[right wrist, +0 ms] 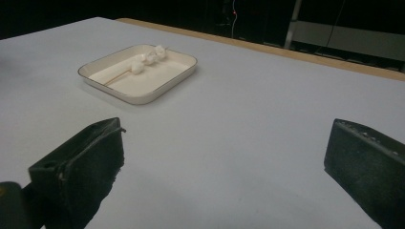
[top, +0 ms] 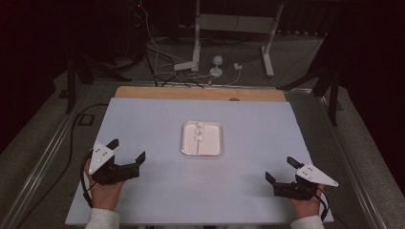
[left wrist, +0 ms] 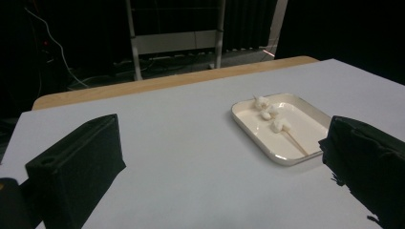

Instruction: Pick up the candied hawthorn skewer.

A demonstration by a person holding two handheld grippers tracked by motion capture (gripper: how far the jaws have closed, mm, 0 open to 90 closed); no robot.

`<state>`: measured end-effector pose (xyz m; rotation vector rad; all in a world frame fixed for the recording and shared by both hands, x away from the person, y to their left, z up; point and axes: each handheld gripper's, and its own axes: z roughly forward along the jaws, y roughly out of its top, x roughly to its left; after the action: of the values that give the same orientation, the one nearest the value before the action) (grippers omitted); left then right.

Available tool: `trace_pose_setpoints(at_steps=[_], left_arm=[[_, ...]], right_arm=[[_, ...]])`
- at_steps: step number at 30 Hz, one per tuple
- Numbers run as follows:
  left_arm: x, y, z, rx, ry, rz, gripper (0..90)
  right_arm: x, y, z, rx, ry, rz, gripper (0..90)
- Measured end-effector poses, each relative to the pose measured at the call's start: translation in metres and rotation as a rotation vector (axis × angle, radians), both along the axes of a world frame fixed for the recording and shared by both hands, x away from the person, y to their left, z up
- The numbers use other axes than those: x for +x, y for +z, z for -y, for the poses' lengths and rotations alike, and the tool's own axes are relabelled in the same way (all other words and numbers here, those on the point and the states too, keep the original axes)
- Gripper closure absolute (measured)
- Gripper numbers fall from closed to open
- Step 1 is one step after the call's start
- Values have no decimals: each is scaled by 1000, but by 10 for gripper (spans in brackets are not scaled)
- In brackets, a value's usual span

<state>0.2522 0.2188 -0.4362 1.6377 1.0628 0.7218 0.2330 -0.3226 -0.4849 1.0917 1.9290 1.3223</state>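
A white tray (top: 216, 143) lies in the middle of the pale grey table (top: 157, 191). On it rests a wooden skewer (top: 198, 144) with three white marshmallows (top: 199, 130) near its far end. The same tray (left wrist: 310, 114) and marshmallows (left wrist: 279, 124) appear ahead and to the right in the left gripper view, and the tray (right wrist: 157, 88) with the marshmallows (right wrist: 148, 58) ahead and to the left in the right gripper view. My left gripper (top: 126, 150) rests open at the table's near left, well apart from the tray. My right gripper (top: 282, 170) rests open at the near right.
A strip of wooden tabletop (top: 200, 93) runs along the far edge of the grey sheet. Beyond it stand white stand legs (top: 267, 52) and loose cables (top: 162, 67) on the floor. Metal rails (top: 43, 162) flank the table.
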Motion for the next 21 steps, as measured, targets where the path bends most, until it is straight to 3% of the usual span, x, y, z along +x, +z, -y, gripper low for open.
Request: trace_pose_setpoints(at_steps=[9, 14, 21], left_arm=[[18, 9, 17, 3, -45, -5, 8], [29, 7, 31, 4, -65, -11, 7], [40, 5, 44, -6, -80, -18, 7]], right_arm=[[0, 1, 0, -4, -6, -2, 0], [-1, 3, -1, 20, 11, -10, 0], [-1, 3, -3, 11, 13, -9, 0]])
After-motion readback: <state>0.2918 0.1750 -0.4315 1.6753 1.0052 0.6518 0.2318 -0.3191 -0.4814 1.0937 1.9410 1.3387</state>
